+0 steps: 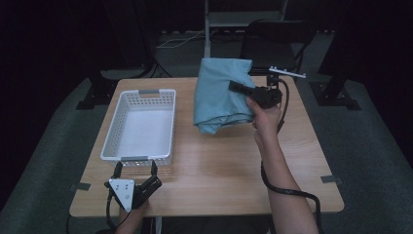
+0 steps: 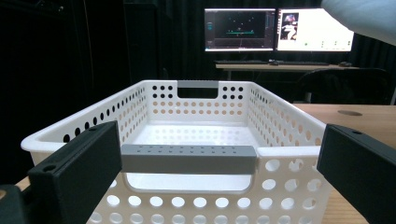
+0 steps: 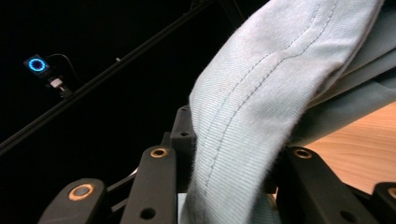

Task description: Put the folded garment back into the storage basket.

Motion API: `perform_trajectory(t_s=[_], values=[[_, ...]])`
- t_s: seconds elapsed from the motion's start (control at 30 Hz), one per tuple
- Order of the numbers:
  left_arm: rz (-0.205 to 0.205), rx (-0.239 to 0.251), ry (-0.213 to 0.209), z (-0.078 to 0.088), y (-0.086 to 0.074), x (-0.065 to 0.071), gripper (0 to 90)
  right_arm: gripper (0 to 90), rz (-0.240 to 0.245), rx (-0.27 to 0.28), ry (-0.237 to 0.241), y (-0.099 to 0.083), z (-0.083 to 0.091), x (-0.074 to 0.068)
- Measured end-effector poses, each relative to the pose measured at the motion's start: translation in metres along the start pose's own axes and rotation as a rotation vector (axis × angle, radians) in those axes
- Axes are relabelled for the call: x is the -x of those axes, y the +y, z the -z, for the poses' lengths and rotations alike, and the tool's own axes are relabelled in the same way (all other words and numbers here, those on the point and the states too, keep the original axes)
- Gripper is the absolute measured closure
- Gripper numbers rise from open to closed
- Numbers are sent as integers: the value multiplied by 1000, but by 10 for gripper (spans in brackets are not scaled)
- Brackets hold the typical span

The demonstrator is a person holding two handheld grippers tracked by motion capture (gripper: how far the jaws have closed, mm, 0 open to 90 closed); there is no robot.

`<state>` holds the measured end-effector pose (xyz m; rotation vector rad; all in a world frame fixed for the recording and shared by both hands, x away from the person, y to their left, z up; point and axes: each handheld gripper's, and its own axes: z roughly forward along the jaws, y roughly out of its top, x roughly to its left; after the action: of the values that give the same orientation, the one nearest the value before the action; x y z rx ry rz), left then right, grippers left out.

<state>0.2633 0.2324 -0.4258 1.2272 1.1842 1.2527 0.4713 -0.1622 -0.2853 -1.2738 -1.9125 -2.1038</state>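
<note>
You had the right tongs [image 1: 239, 89] clenched on the folded blue cloth [image 1: 219, 95], which hung lifted just right of the white basket [image 1: 139, 124], its lower edge near the surface [image 1: 219, 165]. Your left tongs [image 1: 136, 170] rested released at the basket's near end

The right forearm reaches up across the middle of the high view, wrist bent slightly left, the hand [image 1: 264, 117] wrapped around the right tool [image 1: 238, 88], which points left with its jaws clamped together on what they hold. The left hand sits low at the near edge, holding the left tool [image 1: 136, 168] level and pointing away from the person, jaws spread wide apart.
</note>
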Motion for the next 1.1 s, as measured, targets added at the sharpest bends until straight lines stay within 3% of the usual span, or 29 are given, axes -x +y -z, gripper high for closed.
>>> perform_trajectory(t_s=[0.43,0.73,1.1], values=[[-1,-1,0,0,0,0,12,693,-16,-1,45,-3,-27,-12],[0,1,-1,0,0,0,12,693,-20,-25,83,-8,-61,-26],[0,1,-3,0,0,0,12,693,-27,-36,101,-14,-85,-35]])
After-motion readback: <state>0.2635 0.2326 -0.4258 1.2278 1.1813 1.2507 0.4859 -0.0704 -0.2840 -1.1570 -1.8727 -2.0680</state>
